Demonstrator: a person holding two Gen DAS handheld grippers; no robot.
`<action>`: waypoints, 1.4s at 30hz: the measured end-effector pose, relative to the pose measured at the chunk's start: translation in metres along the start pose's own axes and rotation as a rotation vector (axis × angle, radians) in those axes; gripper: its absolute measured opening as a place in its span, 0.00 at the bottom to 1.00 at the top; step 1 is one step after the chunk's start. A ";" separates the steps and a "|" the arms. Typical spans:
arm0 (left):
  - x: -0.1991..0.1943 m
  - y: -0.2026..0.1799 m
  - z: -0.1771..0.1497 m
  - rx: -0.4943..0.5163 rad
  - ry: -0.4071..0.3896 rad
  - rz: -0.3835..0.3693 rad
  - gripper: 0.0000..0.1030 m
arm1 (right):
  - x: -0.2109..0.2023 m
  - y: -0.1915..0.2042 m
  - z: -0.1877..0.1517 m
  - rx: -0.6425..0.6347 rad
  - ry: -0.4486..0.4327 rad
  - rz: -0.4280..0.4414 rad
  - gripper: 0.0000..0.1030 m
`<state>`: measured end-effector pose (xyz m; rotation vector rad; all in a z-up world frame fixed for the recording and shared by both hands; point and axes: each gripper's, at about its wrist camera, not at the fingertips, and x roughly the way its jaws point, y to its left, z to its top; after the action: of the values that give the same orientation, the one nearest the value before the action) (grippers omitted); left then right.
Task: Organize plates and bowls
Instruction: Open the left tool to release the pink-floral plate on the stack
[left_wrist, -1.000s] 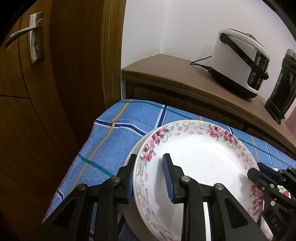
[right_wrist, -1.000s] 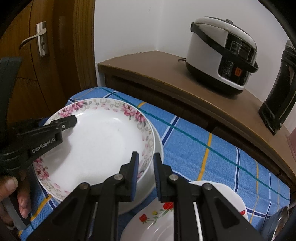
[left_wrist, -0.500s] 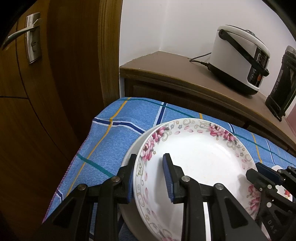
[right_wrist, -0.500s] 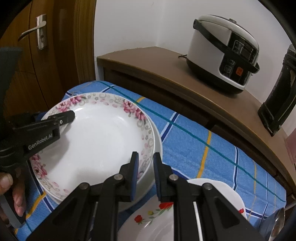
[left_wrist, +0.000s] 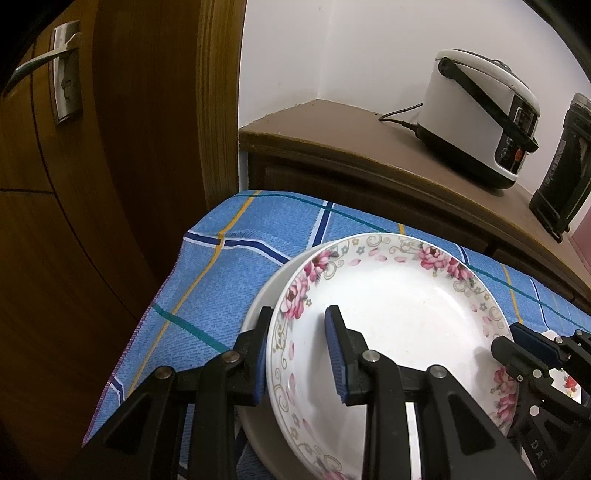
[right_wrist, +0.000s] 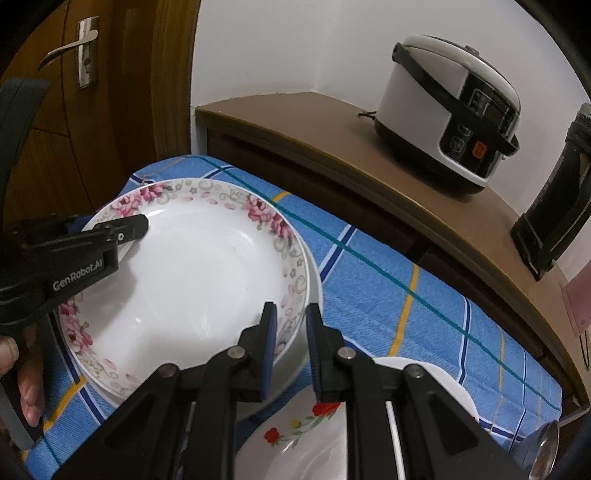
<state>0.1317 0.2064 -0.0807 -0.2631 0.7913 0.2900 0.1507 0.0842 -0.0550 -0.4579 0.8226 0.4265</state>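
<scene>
A white plate with pink flowers (left_wrist: 399, 325) (right_wrist: 192, 280) lies on a plain white plate (left_wrist: 258, 435) (right_wrist: 314, 280) on the blue checked cloth (left_wrist: 229, 266). My left gripper (left_wrist: 299, 354) straddles the flowered plate's left rim, one finger inside, one outside, jaws apart. It also shows in the right wrist view (right_wrist: 122, 229). My right gripper (right_wrist: 290, 347) straddles the stack's right rim with a narrow gap; it also shows in the left wrist view (left_wrist: 517, 343). A plate with red flowers (right_wrist: 306, 435) lies below the right gripper.
A wooden sideboard (right_wrist: 332, 136) behind the table bears a white rice cooker (right_wrist: 450, 107) and a black appliance (right_wrist: 554, 206). A wooden door with a metal handle (left_wrist: 48, 74) stands left. A metal spoon (right_wrist: 543, 454) lies at the lower right.
Both grippers stay on the plate rims. The views have drifted slightly; the stack looks much the same.
</scene>
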 end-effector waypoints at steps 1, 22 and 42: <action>0.000 0.000 0.000 0.000 0.000 0.000 0.30 | 0.000 0.000 0.000 0.001 0.000 0.001 0.16; 0.000 0.000 0.001 -0.001 0.002 0.000 0.30 | -0.001 0.001 0.000 -0.013 0.000 -0.013 0.16; -0.006 -0.003 -0.001 0.026 -0.028 0.020 0.37 | -0.007 -0.003 0.000 0.025 -0.036 0.015 0.20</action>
<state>0.1279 0.2024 -0.0764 -0.2262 0.7702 0.3018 0.1486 0.0805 -0.0488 -0.4204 0.7964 0.4370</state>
